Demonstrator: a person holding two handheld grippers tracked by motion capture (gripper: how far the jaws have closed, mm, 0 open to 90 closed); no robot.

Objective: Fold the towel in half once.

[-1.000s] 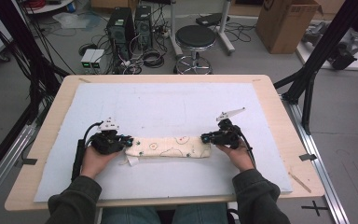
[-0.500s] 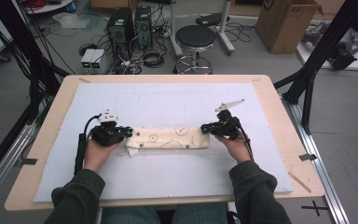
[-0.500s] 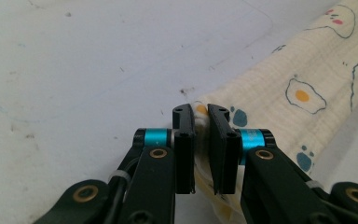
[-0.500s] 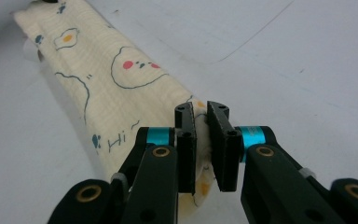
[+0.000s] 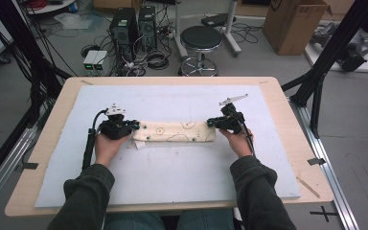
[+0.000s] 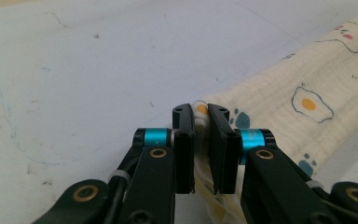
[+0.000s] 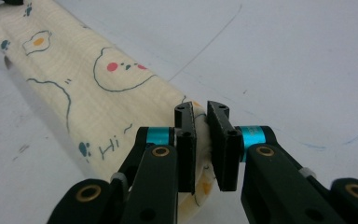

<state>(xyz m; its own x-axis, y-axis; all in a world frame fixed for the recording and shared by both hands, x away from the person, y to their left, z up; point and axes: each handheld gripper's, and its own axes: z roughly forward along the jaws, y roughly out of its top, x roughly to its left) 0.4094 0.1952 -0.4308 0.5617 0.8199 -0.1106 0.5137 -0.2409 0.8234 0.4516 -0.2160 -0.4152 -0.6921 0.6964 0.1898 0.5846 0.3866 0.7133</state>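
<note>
- The desk [image 5: 287, 143] spreads wide under a pale blue mat [image 5: 172, 177], and all the action sits at the mat's middle.
- The cloth [image 5: 175, 131], cream with printed fried eggs and little paw marks, lies folded into a long narrow band running left to right across the mat, stretched between the two grippers.
- Both forearms come up from the near edge in dark sleeves, elbows in, hands spread apart to the band's two ends.
- The left hand [image 5: 106, 146] cups its tool from below and behind, wrist low to the mat, tool pointing right along the band.
- The right hand [image 5: 237, 141] mirrors it, pointing left.
- The left gripper [image 6: 201, 122] is pinched narrow on the cloth's left end, fabric bunched between the jaws.
- The right gripper [image 7: 201, 122] bites the right end the same way, jaws nearly together with cloth squeezed in the gap.
</note>
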